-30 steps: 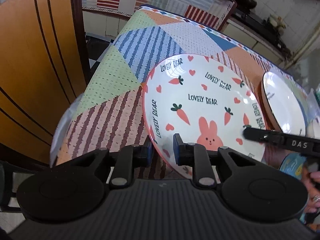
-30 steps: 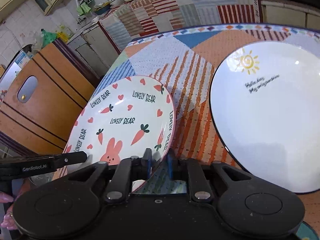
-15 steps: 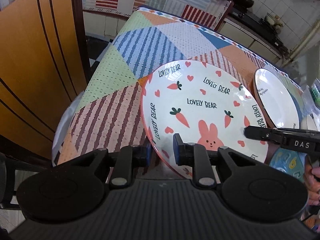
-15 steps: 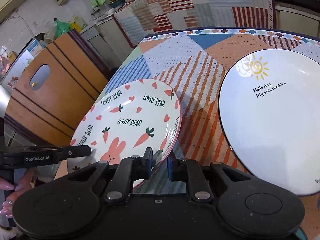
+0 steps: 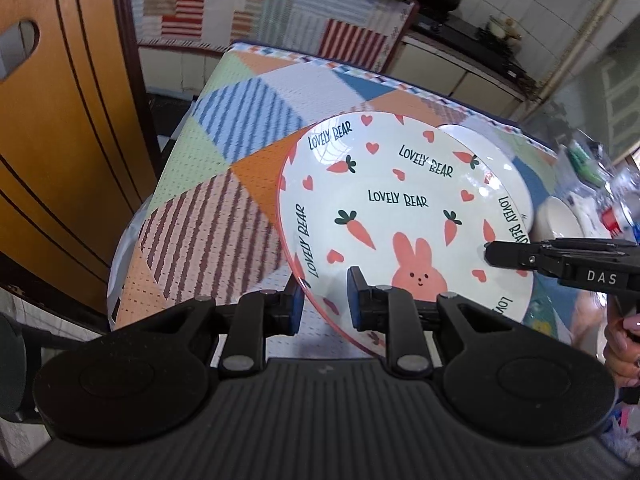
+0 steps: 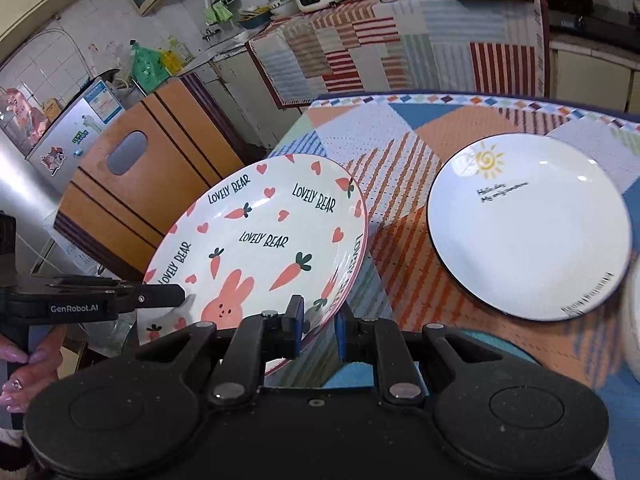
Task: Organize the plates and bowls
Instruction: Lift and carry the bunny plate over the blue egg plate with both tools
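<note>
A white plate with a pink rim, carrots, hearts and a rabbit [image 5: 400,216] is held tilted above the patchwork table [image 5: 224,184]. My left gripper [image 5: 322,306] is shut on its near left rim. My right gripper [image 6: 318,330] is shut on its right rim, and the rabbit plate [image 6: 264,240] shows lifted in the right wrist view. The right gripper's arm [image 5: 560,260] reaches in from the right in the left wrist view. A white plate with a sun and dark rim [image 6: 528,224] lies flat on the table to the right; part of it [image 5: 500,168] shows behind the rabbit plate.
A wooden cabinet [image 5: 60,120] stands close to the table's left edge. A white bowl [image 5: 556,216] and small clutter sit at the table's far right. A counter with a striped cloth [image 6: 400,40] runs behind the table. A blue mat [image 6: 492,344] lies by my right gripper.
The rabbit plate has risen off the table and moved right toward the sun plate, held by both grippers. It now overlaps the sun plate in the left wrist view.
</note>
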Available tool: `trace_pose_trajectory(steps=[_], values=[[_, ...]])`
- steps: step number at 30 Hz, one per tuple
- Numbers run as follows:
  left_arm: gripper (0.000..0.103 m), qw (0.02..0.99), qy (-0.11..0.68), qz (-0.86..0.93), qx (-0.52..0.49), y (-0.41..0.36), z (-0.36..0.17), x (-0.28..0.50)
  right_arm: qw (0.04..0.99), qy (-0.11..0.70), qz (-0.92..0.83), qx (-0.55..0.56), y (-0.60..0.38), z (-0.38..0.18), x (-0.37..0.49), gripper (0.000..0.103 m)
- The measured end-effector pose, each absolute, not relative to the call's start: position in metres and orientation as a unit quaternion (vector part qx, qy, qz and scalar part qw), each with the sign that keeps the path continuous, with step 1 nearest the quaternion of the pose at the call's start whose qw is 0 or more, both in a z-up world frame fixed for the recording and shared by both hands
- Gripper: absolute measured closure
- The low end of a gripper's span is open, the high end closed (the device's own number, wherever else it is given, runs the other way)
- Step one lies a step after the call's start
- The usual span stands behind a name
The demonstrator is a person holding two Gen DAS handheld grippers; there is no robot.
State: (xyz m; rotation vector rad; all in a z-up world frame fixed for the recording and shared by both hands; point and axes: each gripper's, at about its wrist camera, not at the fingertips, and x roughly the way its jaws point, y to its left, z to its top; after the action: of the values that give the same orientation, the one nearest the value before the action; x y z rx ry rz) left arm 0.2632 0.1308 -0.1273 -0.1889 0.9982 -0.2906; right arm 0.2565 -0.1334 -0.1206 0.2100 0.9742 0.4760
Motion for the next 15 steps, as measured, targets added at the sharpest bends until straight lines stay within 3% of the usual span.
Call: trace_pose_trajectory(steps=[8, 15], values=[[0.082, 0.867, 0.459, -0.179, -0.079, 0.106, -0.094, 0.226, 0.866, 0.442, 0.211, 0.097, -0.158, -0.083, 0.205, 0.081], [0.082, 0.855, 0.466, -0.215, -0.077, 0.070, -0.099, 0.198, 0.875, 0.441, 0.179, 0.089, -0.185, -0.071, 0.168, 0.081]])
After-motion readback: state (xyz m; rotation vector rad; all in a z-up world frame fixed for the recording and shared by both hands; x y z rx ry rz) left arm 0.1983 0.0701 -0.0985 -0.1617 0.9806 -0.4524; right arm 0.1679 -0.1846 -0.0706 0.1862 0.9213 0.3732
